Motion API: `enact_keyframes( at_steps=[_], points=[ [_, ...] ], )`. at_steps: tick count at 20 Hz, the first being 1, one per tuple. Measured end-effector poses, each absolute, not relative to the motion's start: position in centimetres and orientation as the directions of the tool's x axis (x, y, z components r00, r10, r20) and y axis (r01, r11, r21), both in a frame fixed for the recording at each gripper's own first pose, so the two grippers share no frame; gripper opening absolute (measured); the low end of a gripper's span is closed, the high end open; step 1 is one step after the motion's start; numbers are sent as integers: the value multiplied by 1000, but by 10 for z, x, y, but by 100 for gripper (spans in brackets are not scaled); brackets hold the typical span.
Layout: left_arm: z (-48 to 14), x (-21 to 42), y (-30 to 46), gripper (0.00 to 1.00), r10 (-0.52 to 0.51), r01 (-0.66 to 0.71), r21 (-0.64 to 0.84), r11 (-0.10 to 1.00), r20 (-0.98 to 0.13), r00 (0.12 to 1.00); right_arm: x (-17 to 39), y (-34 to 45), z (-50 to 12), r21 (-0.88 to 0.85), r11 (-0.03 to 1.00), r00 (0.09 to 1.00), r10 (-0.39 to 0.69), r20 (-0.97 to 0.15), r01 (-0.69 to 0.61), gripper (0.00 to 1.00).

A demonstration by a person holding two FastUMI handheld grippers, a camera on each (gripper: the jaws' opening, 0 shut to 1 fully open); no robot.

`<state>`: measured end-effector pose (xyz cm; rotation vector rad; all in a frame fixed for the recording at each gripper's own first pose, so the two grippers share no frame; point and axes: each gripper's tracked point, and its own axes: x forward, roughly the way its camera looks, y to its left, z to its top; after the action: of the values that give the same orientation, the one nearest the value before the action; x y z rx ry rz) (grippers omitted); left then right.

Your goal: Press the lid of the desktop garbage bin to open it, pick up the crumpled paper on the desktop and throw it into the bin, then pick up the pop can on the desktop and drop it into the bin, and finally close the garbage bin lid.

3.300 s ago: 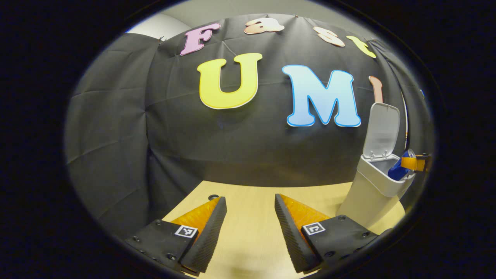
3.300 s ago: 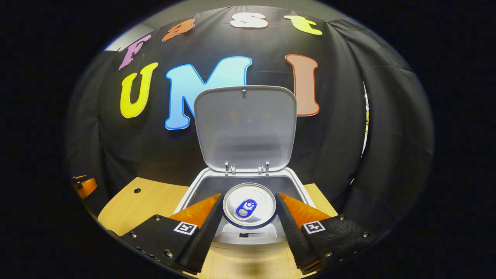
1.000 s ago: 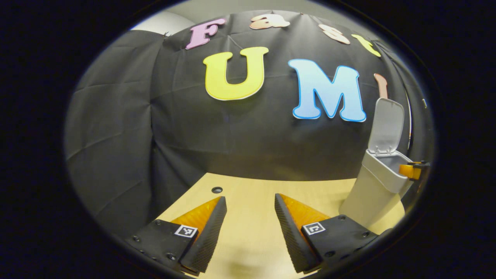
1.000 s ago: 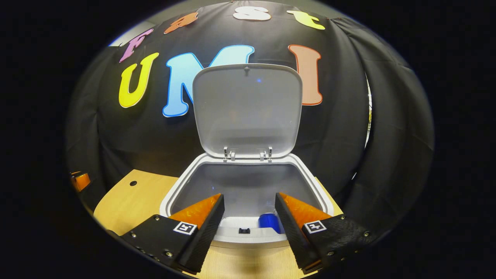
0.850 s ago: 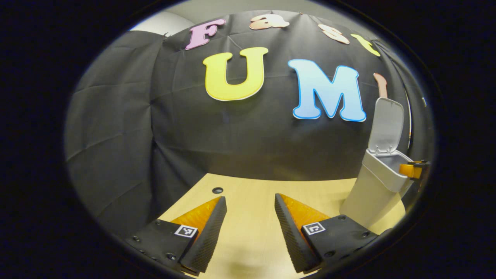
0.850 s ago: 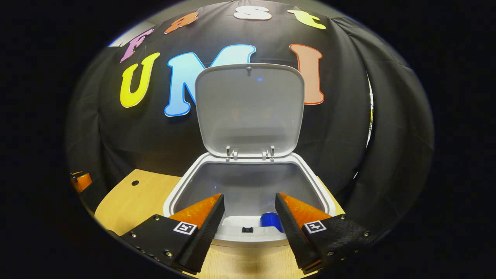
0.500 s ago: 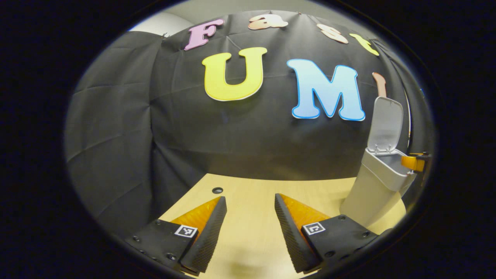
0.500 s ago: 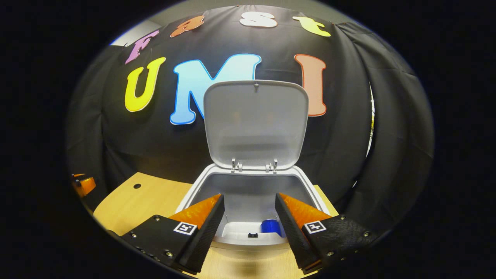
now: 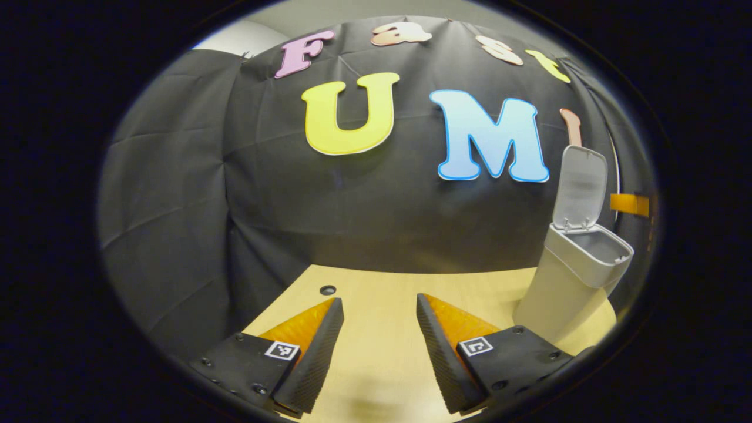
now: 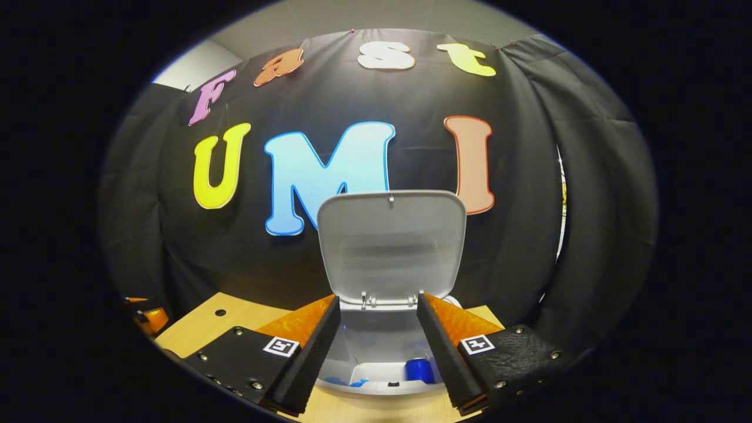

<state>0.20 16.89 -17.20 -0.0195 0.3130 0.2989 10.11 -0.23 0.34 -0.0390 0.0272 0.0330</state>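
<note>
Can (image 10: pixel 419 370) in bin (image 10: pixel 376 385); lid (image 10: pixel 392 244) upright just beyond our right gripper (image 10: pixel 376 343), fingers apart, empty; left gripper (image 9: pixel 376 346) apart, far left.

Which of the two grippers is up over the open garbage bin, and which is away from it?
The right gripper: its open fingers frame the garbage bin, lid up, blue pop can inside. The left gripper, also open, hangs over bare desktop, bin off to its right.

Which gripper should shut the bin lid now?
Probably the right gripper: it hangs open directly in front of the raised lid. The left gripper sits low over the table, with the bin off to its side.
</note>
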Motion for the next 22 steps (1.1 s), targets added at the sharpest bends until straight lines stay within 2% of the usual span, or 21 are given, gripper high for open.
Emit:
enact_keyframes(
  at_steps=[1, 5, 6, 9, 10, 11, 12, 13, 22],
  points=[
    [-172, 2, 168, 87, 286, -292, 27, 956, -306, 908, 102, -1, 13, -39, 999, 999, 35, -10, -36, 85],
    [-172, 2, 169, 87, 285, -292, 27, 956, -308, 908, 101, 2, 48, -40, 998, 998, 43, 54, -40, 81],
    [-172, 2, 169, 87, 286, -292, 28, 956, -308, 907, 102, 3, 57, -38, 998, 997, 45, 69, -43, 85],
    [-174, 2, 171, 87, 291, -297, 29, 955, -310, 905, 102, 5, 76, -36, 998, 994, 46, 98, -42, 85],
    [-174, 1, 171, 80, 291, -298, 28, 954, -311, 905, 103, 5, 82, -34, 999, 993, 45, 110, -41, 85],
    [-174, 1, 171, 83, 291, -298, 26, 954, -313, 904, 103, 5, 87, -32, 999, 992, 44, 120, -41, 85],
    [-176, 0, 170, 80, 291, -299, 25, 954, -314, 904, 102, 5, 91, -30, 999, 990, 44, 131, -40, 85],
    [-176, -1, 171, 87, 291, -300, 22, 954, -316, 903, 102, 6, 96, -29, 999, 989, 43, 141, -39, 84],
    [-190, -8, 171, 87, 297, -314, 6, 949, -342, 892, 105, 9, 142, -54, 998, 972, 38, 230, -26, 84]
  ],
)
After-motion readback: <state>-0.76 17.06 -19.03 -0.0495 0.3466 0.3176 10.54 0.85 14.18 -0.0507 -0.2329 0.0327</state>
